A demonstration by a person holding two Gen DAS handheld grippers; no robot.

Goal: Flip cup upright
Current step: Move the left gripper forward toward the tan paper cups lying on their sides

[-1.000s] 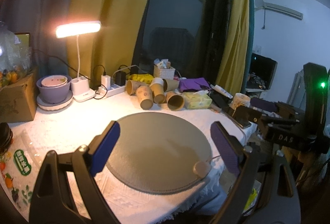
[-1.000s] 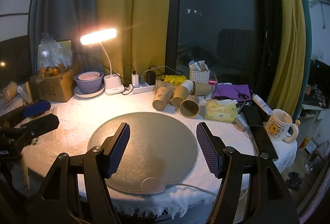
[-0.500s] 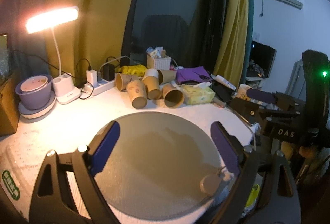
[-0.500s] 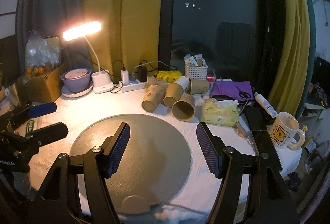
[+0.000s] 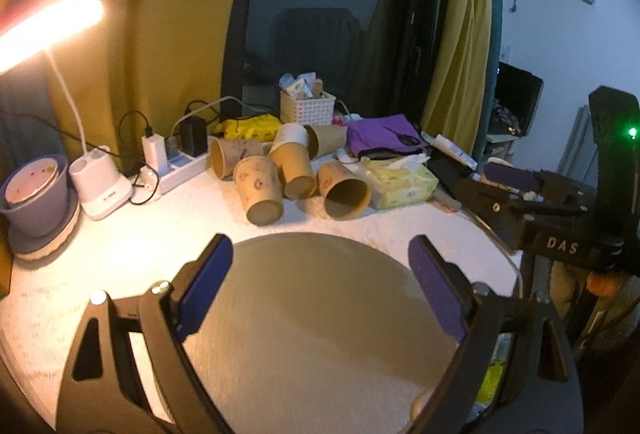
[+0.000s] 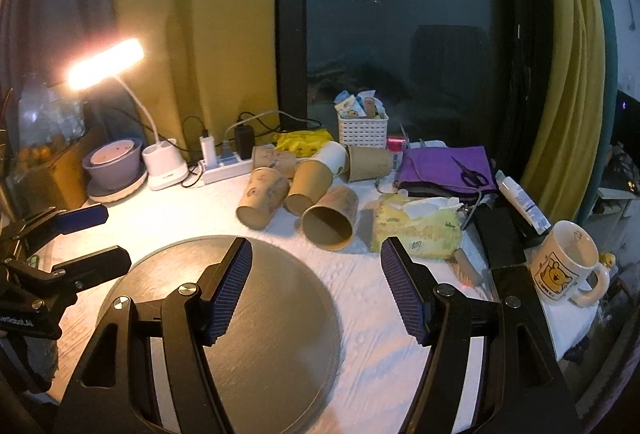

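Left gripper (image 5: 320, 286) jaws apart, nothing between them, held above the round grey mat (image 5: 312, 322) at the table's near edge. Right gripper (image 6: 316, 290) also spread wide, empty, over the mat's right side. Paper cups (image 6: 298, 190) lie tipped in a cluster toward the table's far edge, beyond the mat; the nearest cup (image 6: 330, 218) rests on its side, mouth facing the cameras, just beside the tissue pack (image 6: 416, 228). Desk lamp (image 6: 106, 62) lit at the far left corner.

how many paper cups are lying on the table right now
5, all on their sides behind the round mat: front-left cup, middle cup, front-right cup, back-left cup, back-right cup. More may be hidden behind them.
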